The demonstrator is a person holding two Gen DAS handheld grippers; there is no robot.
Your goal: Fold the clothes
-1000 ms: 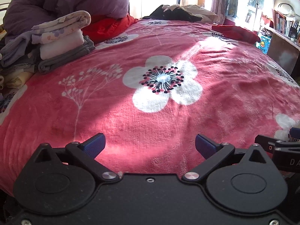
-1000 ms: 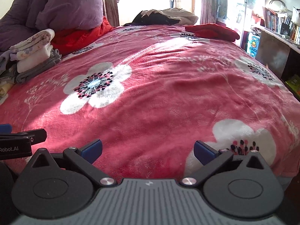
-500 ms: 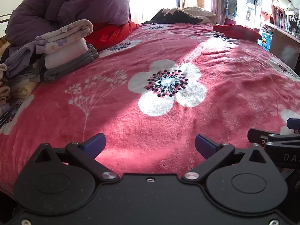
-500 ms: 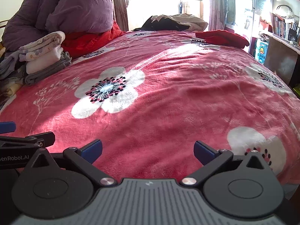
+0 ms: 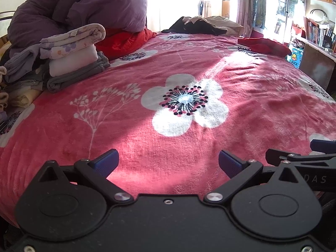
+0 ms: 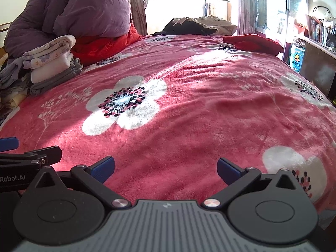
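Note:
A stack of folded clothes sits at the left side of the bed, also in the right wrist view. A red garment lies unfolded at the far right of the bed, and shows in the right wrist view. A dark and beige pile of clothes lies at the far end. My left gripper is open and empty above the near edge of the red flowered blanket. My right gripper is open and empty beside it.
A purple duvet is heaped at the back left over a red cloth. A shelf with books and a duck-printed box stand beyond the bed's right edge. A bright window is behind.
Both grippers have tilted up and drawn back a little, so more of the far bed and the window shows. Both stay open and empty.

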